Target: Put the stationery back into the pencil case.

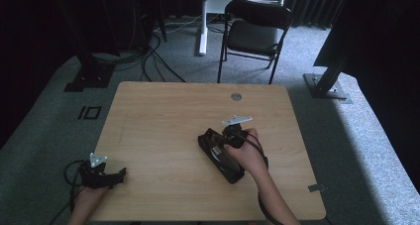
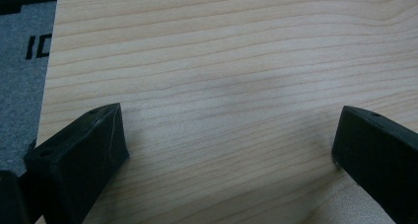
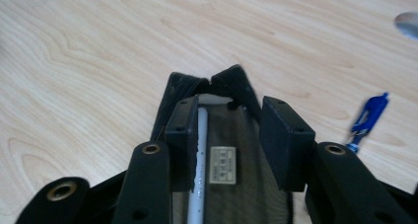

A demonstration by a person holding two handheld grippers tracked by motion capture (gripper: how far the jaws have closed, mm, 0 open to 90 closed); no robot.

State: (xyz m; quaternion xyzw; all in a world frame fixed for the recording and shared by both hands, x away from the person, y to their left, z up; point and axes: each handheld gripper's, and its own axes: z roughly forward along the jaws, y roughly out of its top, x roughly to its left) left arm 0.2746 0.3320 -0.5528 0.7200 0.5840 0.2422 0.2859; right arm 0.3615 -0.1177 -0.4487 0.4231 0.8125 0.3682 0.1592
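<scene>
**Pouch open on the table under the right gripper**

Pouch [image 1: 220, 155], black and long, lies on the right half of the table [image 1: 158, 136], running at a slant from its far end toward the near edge. In the right gripper view its mouth gapes: the dark lining shows a small pale label [image 3: 223, 165], and a white rod [image 3: 198, 155] lies along the inside by the left wall. The far end of the pouch folds up into two black flaps.

The right gripper [image 3: 226, 137] sits over the pouch, held by the right hand [image 1: 250, 155]. Its jaws stand partly apart, both reaching down into the open mouth; the left one lies against the pouch's left wall and the white rod, the right one close to the other wall. Whether they press on anything I cannot tell.

A blue pen-like thing [image 3: 368, 118] lies on the wood to the right of the pouch, apart from it.

The left gripper [image 1: 101, 175] rests at the near left corner of the table, well apart from the pouch. Its jaws are wide open over bare wood.
</scene>
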